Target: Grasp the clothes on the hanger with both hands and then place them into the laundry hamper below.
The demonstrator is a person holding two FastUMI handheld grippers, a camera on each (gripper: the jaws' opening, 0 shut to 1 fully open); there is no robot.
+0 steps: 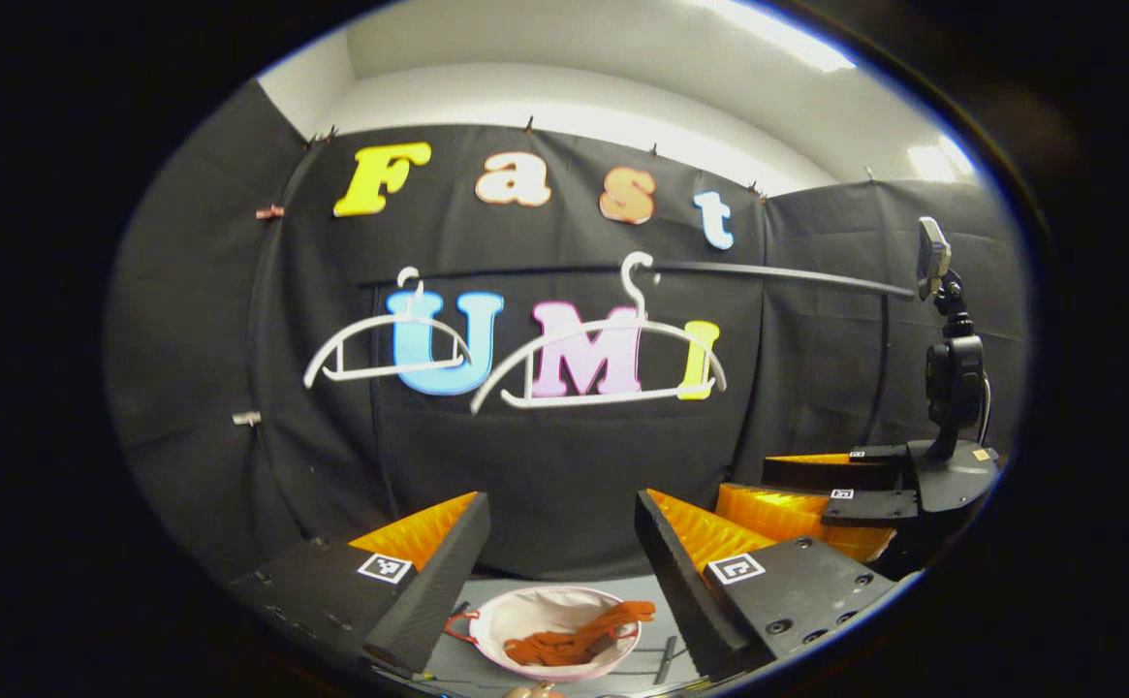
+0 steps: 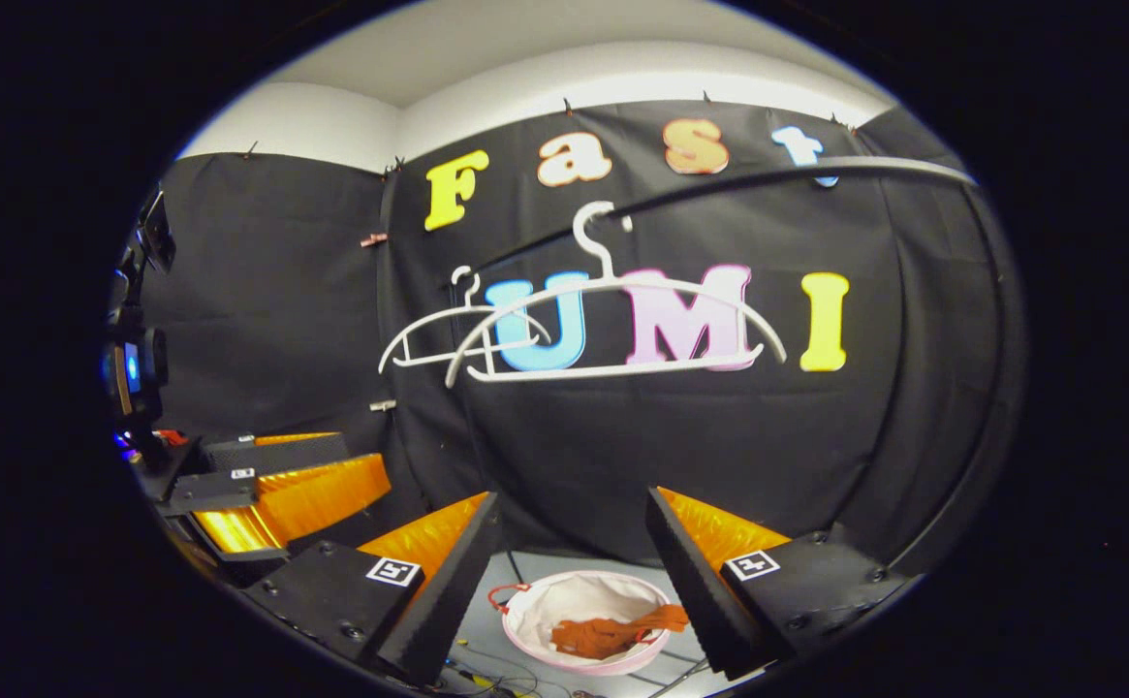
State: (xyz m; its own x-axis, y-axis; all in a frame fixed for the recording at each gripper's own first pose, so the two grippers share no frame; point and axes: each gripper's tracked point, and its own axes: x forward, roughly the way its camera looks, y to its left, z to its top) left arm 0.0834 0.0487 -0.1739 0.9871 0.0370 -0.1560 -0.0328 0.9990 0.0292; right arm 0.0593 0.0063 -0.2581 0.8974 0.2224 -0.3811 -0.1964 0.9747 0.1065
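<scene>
Left claw (image 1: pixel 559 543): released, jaws spread wide, nothing between them.
Right claw (image 2: pixel 574 548): released too, jaws apart and empty.
Clothes (image 1: pixel 579 635): orange garment, bunched, lying inside the hamper (image 1: pixel 525 609), below and just ahead of both claws.
Hangers: near hanger (image 1: pixel 603 364) and far hanger (image 1: pixel 390 344) hang bare on the rod (image 1: pixel 768 274), above and ahead of the claws.
Progress: garment off the hanger and in the hamper; task looks complete, nothing left to move.

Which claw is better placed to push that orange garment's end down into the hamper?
Right, probably. The orange garment trails to the right rim of the hamper, the side nearer the right claw; the left claw is open too, but farther across.
</scene>
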